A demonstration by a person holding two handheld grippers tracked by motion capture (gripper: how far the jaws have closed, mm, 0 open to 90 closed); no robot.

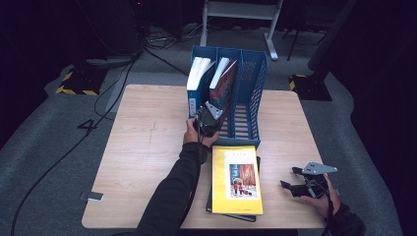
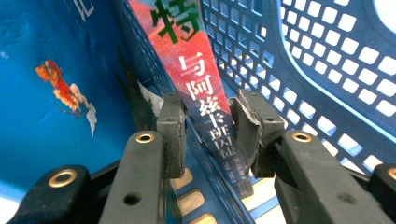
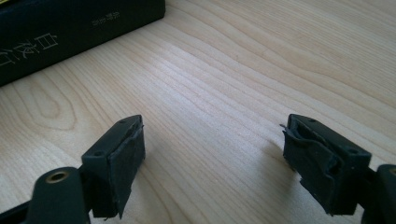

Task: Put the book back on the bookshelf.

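A blue file rack point(image 1: 255, 98) stands at the table's far edge. Its left slot holds a blue book point(image 1: 196, 73), its middle slot a leaning red book point(image 1: 223, 78). My left gripper point(image 1: 209, 120) is at the front of the middle slot. In the left gripper view its pads point(image 2: 247, 133) sit on either side of the red book's spine point(image 2: 205, 93), shut on it, right beside the slot's mesh divider. A yellow book point(image 1: 236, 179) lies on a black book point(image 1: 231, 215) near the front. My right gripper point(image 1: 290, 179) rests open to their right, low over bare wood point(image 3: 233, 70).
The rack's right slot point(image 1: 246, 118) has nothing in it. The black book's spine point(image 3: 70, 28) lies just ahead of the right gripper point(image 3: 212, 154). Cables and a yellow-black striped base point(image 1: 76, 83) are on the floor beyond the table, and a desk frame point(image 1: 241, 14) stands behind.
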